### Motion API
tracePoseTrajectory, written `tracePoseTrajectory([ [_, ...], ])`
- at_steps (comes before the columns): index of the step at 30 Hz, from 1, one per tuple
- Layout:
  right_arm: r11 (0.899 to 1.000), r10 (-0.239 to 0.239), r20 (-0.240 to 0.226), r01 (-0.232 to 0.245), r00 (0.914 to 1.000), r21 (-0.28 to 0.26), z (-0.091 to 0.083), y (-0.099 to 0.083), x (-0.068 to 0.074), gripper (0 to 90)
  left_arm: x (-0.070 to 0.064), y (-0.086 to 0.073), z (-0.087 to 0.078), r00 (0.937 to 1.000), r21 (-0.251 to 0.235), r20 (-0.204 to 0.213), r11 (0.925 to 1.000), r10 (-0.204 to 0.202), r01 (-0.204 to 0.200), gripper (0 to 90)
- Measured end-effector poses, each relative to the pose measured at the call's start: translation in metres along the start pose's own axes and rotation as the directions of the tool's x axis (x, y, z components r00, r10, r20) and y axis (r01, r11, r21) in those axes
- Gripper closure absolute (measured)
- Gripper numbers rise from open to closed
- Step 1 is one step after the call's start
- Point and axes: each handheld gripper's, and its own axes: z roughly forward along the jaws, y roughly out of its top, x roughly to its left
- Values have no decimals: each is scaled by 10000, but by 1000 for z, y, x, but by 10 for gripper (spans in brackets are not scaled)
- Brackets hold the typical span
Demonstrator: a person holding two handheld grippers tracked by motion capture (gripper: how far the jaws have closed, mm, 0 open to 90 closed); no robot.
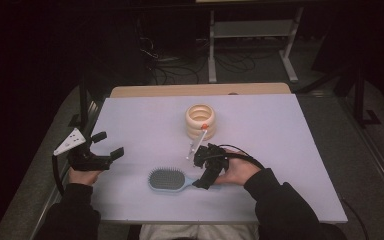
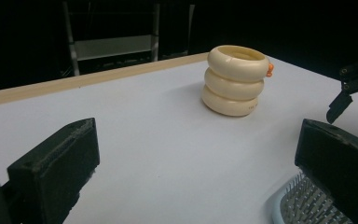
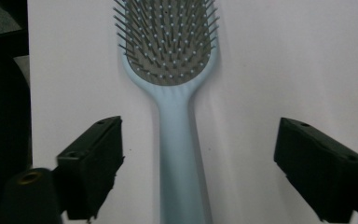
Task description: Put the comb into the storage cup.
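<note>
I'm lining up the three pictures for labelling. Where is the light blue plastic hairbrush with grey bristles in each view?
High view: the light blue plastic hairbrush lies near the front edge, under the right gripper.
Left gripper view: bottom right corner, partly behind a jaw.
Right gripper view: centre, handle running down between the open jaws.
Shared landmark: the white tabletop.

My high view looks down over the table (image 1: 290, 150); both my gripper views sit low, sharing the hairbrush (image 3: 177, 93).
</note>
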Motion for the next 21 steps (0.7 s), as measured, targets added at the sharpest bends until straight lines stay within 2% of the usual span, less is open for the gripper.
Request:
tracePoseTrajectory([
  [7, 9999, -133, -89, 133, 9999, -14, 9, 2, 1, 31, 0, 0, 0, 10000, -13, 4, 10000, -5, 5, 0],
  [14, 9996, -278, -191, 278, 9994, -36, 20, 3, 3, 21, 0, 0, 0, 10000, -27, 18, 10000, -2, 2, 0],
  [21, 9994, -350, -350, 351, 9988, 16, 29, 2, 6, 52, 0, 0, 0, 10000, 5, 10, 10000, 13, -13, 0],
])
